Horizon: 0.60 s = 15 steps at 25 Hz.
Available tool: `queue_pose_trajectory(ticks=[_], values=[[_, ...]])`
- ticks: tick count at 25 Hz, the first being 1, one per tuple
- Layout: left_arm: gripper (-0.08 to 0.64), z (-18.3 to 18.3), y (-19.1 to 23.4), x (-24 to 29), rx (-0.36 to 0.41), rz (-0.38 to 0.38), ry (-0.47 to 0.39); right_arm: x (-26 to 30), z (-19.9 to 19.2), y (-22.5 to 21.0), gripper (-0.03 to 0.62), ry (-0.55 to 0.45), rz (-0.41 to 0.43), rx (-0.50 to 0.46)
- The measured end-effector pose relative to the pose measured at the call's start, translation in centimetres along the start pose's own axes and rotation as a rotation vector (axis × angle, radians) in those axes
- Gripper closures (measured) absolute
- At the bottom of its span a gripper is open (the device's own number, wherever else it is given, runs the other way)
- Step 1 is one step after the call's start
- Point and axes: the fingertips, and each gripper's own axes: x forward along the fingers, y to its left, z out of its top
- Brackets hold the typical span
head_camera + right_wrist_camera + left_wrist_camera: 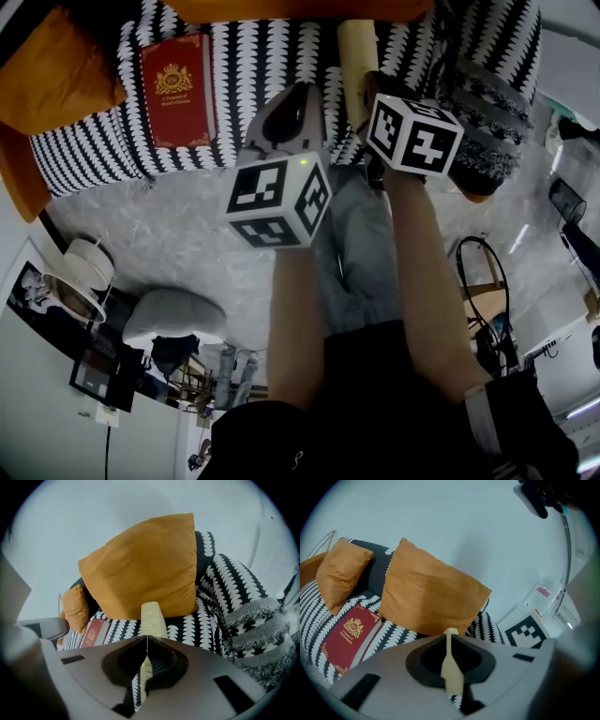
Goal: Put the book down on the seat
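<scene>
Patterned sofa seat, one red book, two orange cushions

Red book w/ gold crest, flat, cover up, on b&w patterned seat

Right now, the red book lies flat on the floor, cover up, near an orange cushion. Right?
One thing is wrong: the book lies flat on the seat, not on the floor. It is cover up and near an orange cushion, as you said. The head view shows it.
</scene>
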Motion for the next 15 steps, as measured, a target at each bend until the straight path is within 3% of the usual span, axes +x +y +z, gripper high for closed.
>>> queue_pose_trajectory(ticks=[7, 15], values=[[0.546, 0.1, -1.4, -1.8, 0.065, -0.025, -0.001, -3.2, 0.9, 1.9, 0.583, -0.094, 0.063, 0.008], [0.548, 1.4, -4.4, -4.7, 0.171, -0.077, -0.045, -8.9, 3.1, 4.8, 0.583, -0.217, 0.103, -0.085]])
